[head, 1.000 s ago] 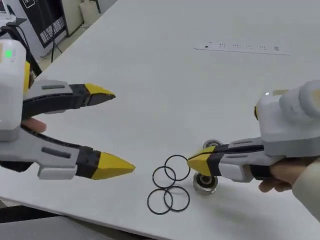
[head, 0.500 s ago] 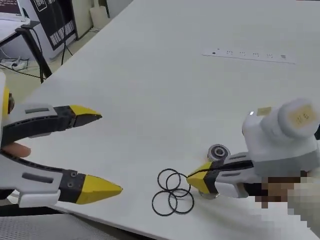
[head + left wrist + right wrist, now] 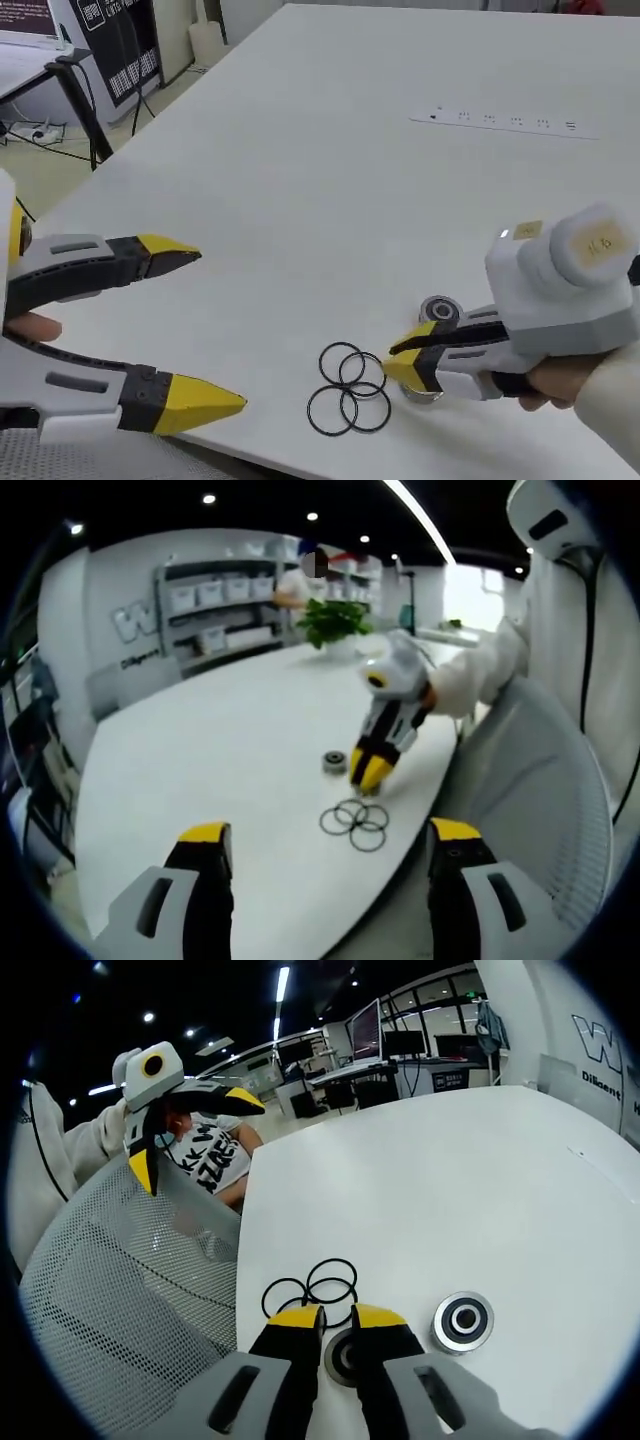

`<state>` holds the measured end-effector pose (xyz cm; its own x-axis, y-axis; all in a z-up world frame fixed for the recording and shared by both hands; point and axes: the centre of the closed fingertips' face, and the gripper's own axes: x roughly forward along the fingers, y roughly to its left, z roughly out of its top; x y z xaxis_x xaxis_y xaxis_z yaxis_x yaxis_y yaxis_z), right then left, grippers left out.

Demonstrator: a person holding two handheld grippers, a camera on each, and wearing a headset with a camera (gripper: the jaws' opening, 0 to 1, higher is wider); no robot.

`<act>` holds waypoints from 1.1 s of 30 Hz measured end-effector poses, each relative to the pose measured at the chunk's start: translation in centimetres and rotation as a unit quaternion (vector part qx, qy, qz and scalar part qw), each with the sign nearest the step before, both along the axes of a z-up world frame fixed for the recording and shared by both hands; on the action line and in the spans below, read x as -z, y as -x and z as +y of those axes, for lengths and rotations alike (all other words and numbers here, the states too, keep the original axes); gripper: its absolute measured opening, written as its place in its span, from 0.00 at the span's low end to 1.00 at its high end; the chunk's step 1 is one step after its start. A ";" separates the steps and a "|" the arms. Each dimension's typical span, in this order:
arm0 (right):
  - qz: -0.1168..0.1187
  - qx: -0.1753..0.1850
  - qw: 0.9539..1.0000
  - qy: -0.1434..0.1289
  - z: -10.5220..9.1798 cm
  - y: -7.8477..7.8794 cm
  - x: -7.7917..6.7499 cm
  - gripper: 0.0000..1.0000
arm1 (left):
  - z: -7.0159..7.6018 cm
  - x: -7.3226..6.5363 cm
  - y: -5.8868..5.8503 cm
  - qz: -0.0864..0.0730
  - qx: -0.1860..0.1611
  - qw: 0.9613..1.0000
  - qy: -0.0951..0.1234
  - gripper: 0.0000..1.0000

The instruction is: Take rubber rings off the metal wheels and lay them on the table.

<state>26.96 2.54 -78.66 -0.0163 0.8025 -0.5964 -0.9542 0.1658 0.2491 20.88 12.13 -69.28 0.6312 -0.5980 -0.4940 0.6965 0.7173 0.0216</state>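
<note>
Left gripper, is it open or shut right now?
Open. The left gripper has its jaws spread wide apart, with nothing held between them.

Four rubber rings (image 3: 348, 390), lower centre. Two metal wheels (image 3: 438, 310), lower right. Two grippers: left gripper (image 3: 222, 330) at left edge, right gripper (image 3: 398, 358) at right edge.

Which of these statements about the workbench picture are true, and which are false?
1. Four rubber rings lie on the table. True.
2. The left gripper is shut on a ring. False: it is wide open and holds nothing.
3. The right gripper is closed on a metal wheel. True.
4. The rings lie far apart from each other. False: they overlap in one cluster.
5. A second wheel lies free on the table beside the right gripper. True.
</note>
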 end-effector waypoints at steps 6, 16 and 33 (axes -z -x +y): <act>0.001 0.020 1.000 -0.015 -0.9 -0.5 -1.4 0.13 | 0.0 0.2 0.2 0.001 -0.002 1.000 0.003 0.81; -0.013 0.053 0.997 -0.047 -3.5 -0.8 -4.3 0.29 | 0.0 0.2 0.3 0.001 0.007 1.000 0.007 0.82; -0.036 0.100 0.992 -0.063 -9.0 1.0 -6.5 0.57 | -0.1 0.7 0.4 0.003 0.012 1.000 0.010 0.86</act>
<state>25.99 -6.42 -72.18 0.1900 0.8539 -0.4845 -0.9214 0.3255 0.2124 20.45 11.99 -69.99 0.6137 -0.6220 -0.4863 0.7130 0.7012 0.0030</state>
